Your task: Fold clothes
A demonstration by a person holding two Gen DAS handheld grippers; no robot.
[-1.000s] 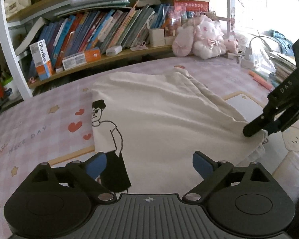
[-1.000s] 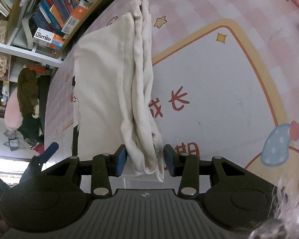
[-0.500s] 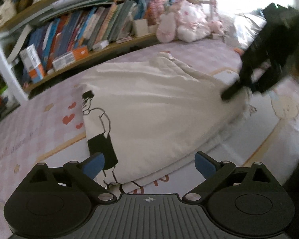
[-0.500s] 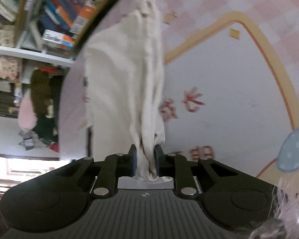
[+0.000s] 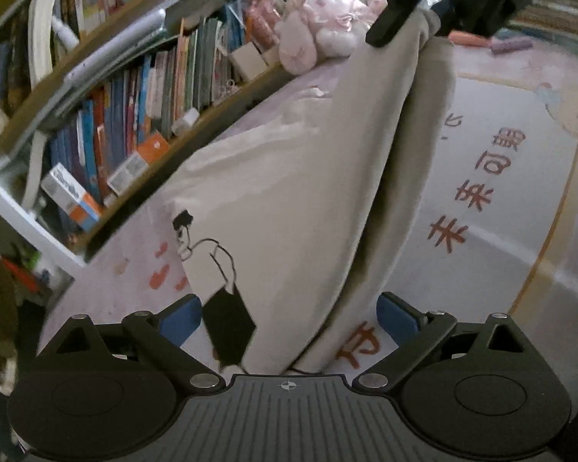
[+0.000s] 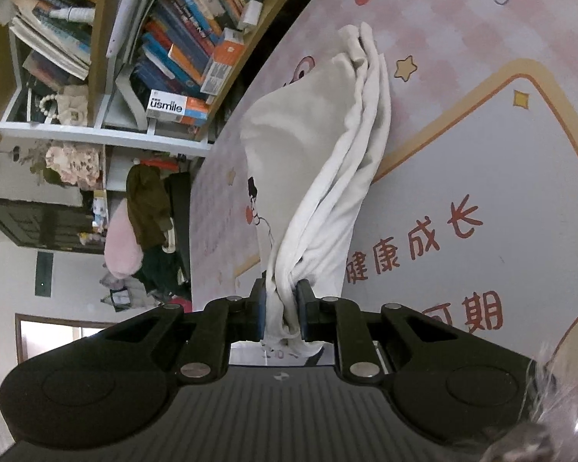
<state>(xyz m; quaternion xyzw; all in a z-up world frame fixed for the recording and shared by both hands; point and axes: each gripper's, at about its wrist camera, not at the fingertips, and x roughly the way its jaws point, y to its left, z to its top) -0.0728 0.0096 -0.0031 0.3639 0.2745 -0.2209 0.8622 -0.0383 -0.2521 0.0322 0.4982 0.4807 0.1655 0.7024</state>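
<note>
Cream T-shirt (image 6: 323, 177), printed with a cartoon figure, lies on the pink patterned mat (image 6: 481, 146), its long axis running from the near edge toward the far bookshelf (image 6: 165, 61). The right gripper (image 6: 282, 310) is clamped on a bunched near corner, lifting it. The left gripper (image 5: 289, 317) stands apart astride the near hem, whose edge is hidden beneath it.

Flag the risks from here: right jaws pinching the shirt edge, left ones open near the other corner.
1. The right gripper holds only a bunched edge of the cream shirt; lifting could pull it free.
2. The left gripper is open with cloth between its jaws; that corner may drag across the printed mat.
</note>
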